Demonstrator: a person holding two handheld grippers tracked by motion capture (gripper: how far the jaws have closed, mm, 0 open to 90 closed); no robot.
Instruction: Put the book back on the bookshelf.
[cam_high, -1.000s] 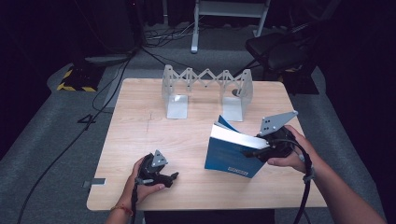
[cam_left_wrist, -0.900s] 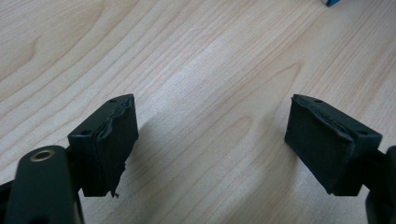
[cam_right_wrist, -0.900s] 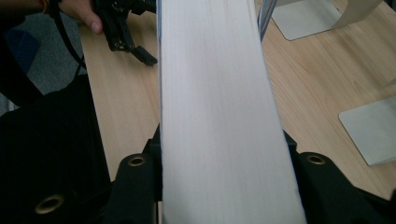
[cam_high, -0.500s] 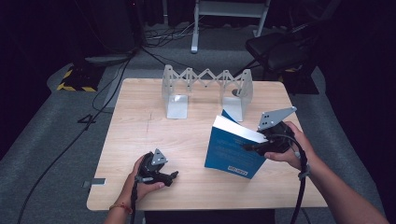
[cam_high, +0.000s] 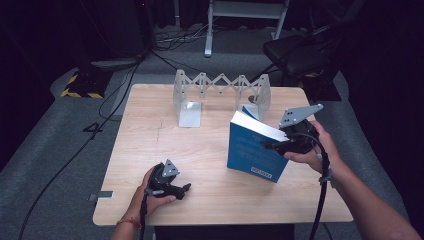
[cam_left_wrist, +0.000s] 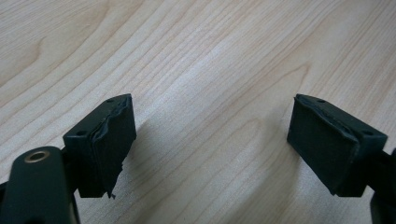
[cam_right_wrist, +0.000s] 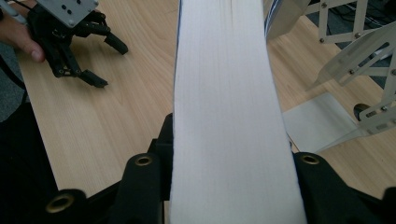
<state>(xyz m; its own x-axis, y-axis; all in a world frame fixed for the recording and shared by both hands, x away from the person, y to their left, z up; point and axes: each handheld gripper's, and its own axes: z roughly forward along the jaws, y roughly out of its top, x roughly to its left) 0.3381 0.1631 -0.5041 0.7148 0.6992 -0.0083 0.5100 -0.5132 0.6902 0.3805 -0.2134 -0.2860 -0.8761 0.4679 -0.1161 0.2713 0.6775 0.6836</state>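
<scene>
R gripper (cam_high: 272, 146) clamped on book (cam_high: 252, 147), upright w/ rack (cam_high: 220, 87) just behind; L gripper (cam_high: 186, 189) wide open, empty.

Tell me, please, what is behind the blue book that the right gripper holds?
Behind the blue book stands the metal folding rack, whose right end plate is near its top edge. A smaller blue item peeks out there too; the book covers most of it.

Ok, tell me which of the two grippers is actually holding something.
The right gripper: its jaws clamp the blue book, tilted up on the table. The left gripper rests open, with nothing between its jaws.
</scene>
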